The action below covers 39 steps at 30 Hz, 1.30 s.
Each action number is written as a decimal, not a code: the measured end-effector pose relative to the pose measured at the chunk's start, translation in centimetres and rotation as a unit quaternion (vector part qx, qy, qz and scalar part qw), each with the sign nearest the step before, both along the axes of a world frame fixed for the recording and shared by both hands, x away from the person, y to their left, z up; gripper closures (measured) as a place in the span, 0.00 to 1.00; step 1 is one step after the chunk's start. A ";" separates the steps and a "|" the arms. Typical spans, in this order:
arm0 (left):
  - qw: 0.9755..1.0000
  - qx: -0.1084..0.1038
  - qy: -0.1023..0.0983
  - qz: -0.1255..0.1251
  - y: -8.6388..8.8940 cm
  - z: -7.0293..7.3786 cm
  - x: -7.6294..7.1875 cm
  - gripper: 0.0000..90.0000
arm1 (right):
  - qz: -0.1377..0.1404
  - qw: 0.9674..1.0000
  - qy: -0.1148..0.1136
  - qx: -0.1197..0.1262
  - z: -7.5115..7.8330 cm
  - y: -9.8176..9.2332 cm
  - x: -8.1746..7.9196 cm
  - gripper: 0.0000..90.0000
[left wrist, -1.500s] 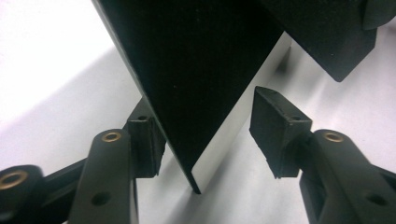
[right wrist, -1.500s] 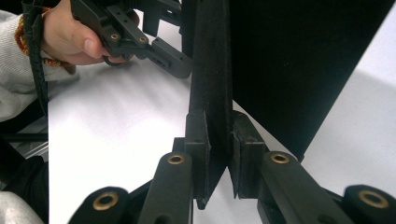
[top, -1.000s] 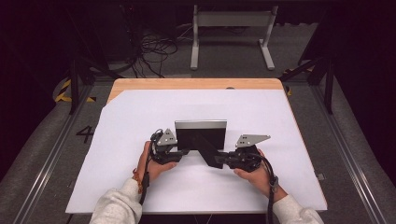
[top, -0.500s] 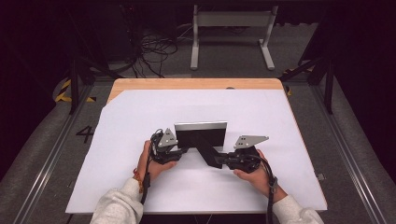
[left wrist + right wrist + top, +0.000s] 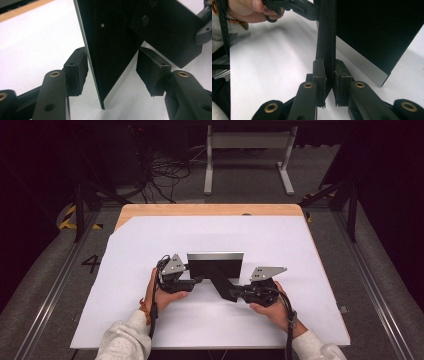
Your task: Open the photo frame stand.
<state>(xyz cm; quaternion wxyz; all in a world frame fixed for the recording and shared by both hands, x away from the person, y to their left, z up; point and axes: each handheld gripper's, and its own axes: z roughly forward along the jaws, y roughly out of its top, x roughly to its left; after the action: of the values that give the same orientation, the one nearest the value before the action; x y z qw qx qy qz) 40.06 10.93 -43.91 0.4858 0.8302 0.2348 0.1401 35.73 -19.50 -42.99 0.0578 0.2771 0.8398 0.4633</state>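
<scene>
A black-backed picture frame (image 5: 215, 266) with a silver front edge stands upright on the white table cover (image 5: 300, 250). Its black stand leg (image 5: 221, 285) slants back toward me. My left gripper (image 5: 198, 280) is open at the frame's left lower corner. In the left gripper view the frame's panel (image 5: 112, 37) stands between the pads (image 5: 151, 71) of the left gripper (image 5: 113, 72); the left pad is close to it and the right pad is apart. My right gripper (image 5: 235, 294) is shut on the stand leg (image 5: 327, 37), with the right gripper (image 5: 329, 77) pinching its lower end beside the frame's back (image 5: 377, 32).
The wooden table edge (image 5: 210, 210) shows beyond the white cover. On the dark floor behind it are cables (image 5: 160, 175) and a grey metal stand (image 5: 247, 150). Rails run along both sides of the table.
</scene>
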 end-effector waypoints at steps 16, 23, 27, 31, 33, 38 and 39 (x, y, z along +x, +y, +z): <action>1.000 -0.007 -0.019 -0.015 0.9 1.1 -0.6 0.72 | 0.009 1.000 -0.002 -0.015 -0.1 0.2 -0.4 0.92; 0.999 0.003 -0.020 -0.029 0.9 1.1 -0.9 0.74 | 0.007 1.000 -0.005 -0.013 0.1 0.6 -0.6 0.90; 0.999 0.008 -0.015 -0.034 0.7 0.7 -1.0 0.73 | 0.005 1.000 -0.005 -0.017 0.0 0.8 -0.6 0.95; 0.999 0.017 -0.011 -0.034 0.3 0.2 -0.9 0.70 | 0.010 1.000 -0.002 -0.018 -0.1 0.7 -0.7 0.96; 0.999 0.017 -0.008 -0.034 0.3 0.0 -0.9 0.70 | 0.010 1.000 -0.002 -0.019 -0.1 0.7 -0.7 0.96; 0.999 0.023 -0.002 -0.031 0.1 -0.6 -0.8 0.69 | 0.011 1.000 -0.001 -0.017 -0.1 0.7 -0.7 0.96; 0.999 0.028 0.000 -0.031 0.0 -0.8 -0.7 0.69 | 0.011 1.000 -0.001 -0.016 -0.1 0.7 -0.7 0.96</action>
<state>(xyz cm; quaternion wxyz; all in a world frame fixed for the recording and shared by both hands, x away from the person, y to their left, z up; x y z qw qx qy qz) 39.34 10.94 -44.73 0.4663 0.8503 0.2051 0.1322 35.02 -18.78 -43.11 0.0580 0.2669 0.8500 0.4504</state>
